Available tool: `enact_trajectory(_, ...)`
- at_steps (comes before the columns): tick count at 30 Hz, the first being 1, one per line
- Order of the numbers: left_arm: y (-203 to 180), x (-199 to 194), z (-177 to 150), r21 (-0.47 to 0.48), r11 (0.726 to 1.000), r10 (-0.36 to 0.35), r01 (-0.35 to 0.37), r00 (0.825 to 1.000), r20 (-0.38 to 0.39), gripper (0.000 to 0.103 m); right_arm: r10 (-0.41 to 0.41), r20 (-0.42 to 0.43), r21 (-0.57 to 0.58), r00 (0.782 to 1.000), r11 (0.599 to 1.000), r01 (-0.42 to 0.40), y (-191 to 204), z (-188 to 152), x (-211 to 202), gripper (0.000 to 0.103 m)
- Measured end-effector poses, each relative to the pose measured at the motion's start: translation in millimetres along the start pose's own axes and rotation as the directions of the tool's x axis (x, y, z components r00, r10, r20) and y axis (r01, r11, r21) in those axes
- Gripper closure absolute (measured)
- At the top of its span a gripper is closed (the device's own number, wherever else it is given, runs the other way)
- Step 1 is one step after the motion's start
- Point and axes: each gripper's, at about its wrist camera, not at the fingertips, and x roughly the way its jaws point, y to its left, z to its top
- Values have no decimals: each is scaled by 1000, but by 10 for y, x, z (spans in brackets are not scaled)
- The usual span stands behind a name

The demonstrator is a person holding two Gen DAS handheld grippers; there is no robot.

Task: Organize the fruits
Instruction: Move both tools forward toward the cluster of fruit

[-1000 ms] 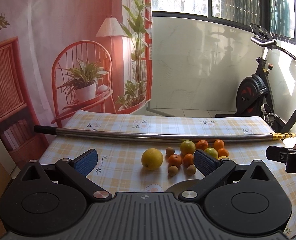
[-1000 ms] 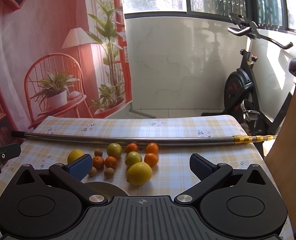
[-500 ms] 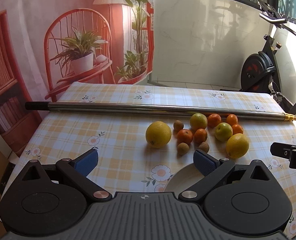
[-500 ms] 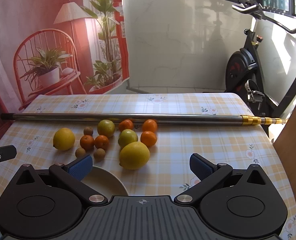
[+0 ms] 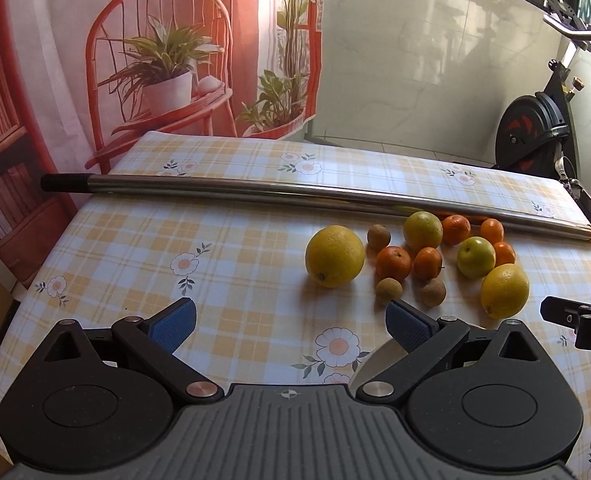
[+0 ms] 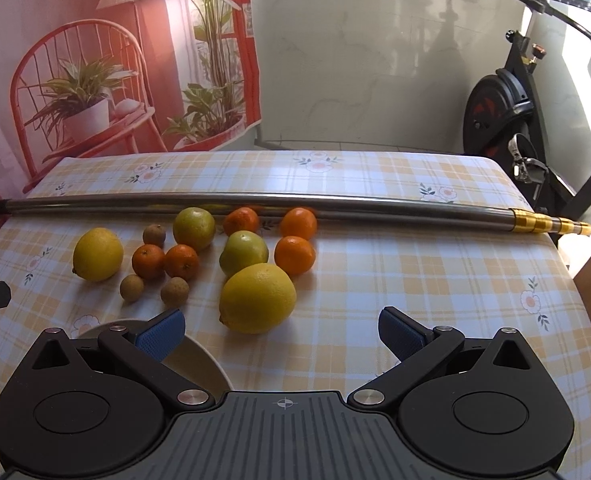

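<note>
left hand-held gripper (image 5: 291, 322): spread, holding nothing | right hand-held gripper (image 6: 281, 330): spread, holding nothing | fruits (image 6: 199, 256): loose on tablecloth (image 6: 415, 280)

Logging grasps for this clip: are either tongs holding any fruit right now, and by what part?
Nothing is held. The left tongs and right tongs are both open above the tablecloth, with no fruit between them.

fruits (image 6: 199, 256) clustered on table (image 6: 415, 264), pole (image 6: 255, 200) behind, plate (image 6: 199, 356) in front
</note>
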Motion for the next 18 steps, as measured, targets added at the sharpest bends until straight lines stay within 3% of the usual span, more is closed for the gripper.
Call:
enact_trajectory(8,6,204,25,7,1000,13,-13,1000,-27,8,47,-23,-45,999,998,-48,-100,15,236,0)
enact_trajectory(18,-44,310,14,18,1000,1,-1,999,-44,8,89,-61,-111,994,989,-95,29,117,627,16)
